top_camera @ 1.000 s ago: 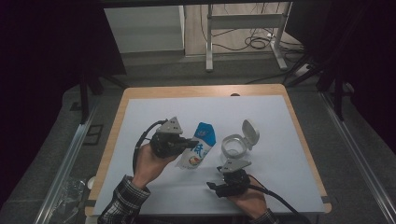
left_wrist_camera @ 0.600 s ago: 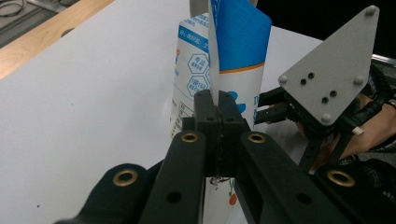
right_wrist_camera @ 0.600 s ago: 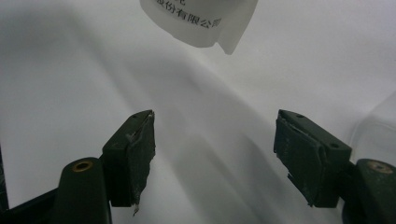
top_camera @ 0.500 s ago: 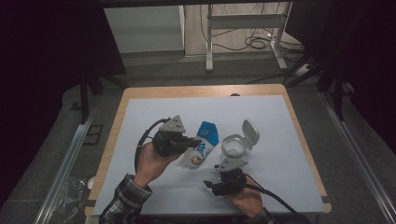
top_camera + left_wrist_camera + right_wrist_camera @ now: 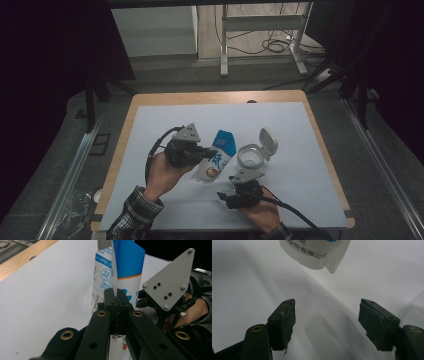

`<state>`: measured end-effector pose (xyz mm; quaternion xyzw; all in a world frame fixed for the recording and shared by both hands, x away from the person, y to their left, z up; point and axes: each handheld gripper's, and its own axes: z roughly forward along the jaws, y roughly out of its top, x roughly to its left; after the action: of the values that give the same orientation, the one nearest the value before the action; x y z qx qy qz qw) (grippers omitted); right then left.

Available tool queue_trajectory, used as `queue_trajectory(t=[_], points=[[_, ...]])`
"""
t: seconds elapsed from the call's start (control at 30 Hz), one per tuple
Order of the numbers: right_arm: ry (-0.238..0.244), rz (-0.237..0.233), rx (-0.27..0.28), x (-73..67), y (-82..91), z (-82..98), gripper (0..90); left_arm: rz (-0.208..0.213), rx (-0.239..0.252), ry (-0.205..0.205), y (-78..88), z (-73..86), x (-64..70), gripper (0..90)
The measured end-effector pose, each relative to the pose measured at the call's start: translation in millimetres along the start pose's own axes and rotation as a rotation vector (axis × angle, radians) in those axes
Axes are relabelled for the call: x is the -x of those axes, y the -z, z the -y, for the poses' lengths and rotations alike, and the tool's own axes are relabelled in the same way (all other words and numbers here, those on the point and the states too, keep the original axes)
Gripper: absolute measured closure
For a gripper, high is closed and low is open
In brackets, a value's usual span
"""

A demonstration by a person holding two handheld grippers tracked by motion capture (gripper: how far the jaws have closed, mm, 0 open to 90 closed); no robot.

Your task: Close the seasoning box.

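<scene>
A: Checked edges first; white mat (image 5: 165,120) covered most of the wooden table (image 5: 131,131), bare wood strip left along far and left sides; pouch (image 5: 216,159) sat mid-mat, well apart from every edge.

B: Room to move? Far half of mat bare; wide bare band at right too; container (image 5: 250,157) with flip lid (image 5: 268,141) raised stood just right of pouch; noted as the one near obstacle.

A: Left gripper (image 5: 202,150) clamped shut on pouch; in left gripper view pads pressed flat together on thin side seam of pouch (image 5: 130,270); held by left hand (image 5: 162,172).

B: Right gripper (image 5: 246,176) spread wide, nothing between pads; in right gripper view fingertips (image 5: 284,315) stood apart over bare mat (image 5: 249,277); lower white edge of pouch (image 5: 317,255) just beyond them, not touching; right hand (image 5: 260,212) low near near edge.

A: Pouch axis? Long axis ran from near-left to far-right in high view, slightly tilted; blue end pointed to far side, white printed end toward person; lower end raised or resting on mat, could not tell.

B: Container (image 5: 414,310) seen as pale blur at right of right gripper view; grey plate of right gripper (image 5: 170,282) seen behind pouch in left gripper view; cables trailed back toward near edge.
</scene>
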<state>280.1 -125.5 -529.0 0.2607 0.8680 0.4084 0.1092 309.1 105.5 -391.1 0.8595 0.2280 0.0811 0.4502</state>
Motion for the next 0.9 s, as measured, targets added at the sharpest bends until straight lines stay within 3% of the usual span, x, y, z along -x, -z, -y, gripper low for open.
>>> queue_trajectory(t=[0.47,0.9], points=[[-0.003,0.014,0.013,-0.8,-4.6,-3.3,30.2,0.005,-0.015,0.008,0.5,-6.4,2.2,90.0],[0.005,0.049,0.051,-1.8,-15.7,-12.6,39.5,0.022,-0.014,0.026,-0.9,-14.3,5.9,90.0]])
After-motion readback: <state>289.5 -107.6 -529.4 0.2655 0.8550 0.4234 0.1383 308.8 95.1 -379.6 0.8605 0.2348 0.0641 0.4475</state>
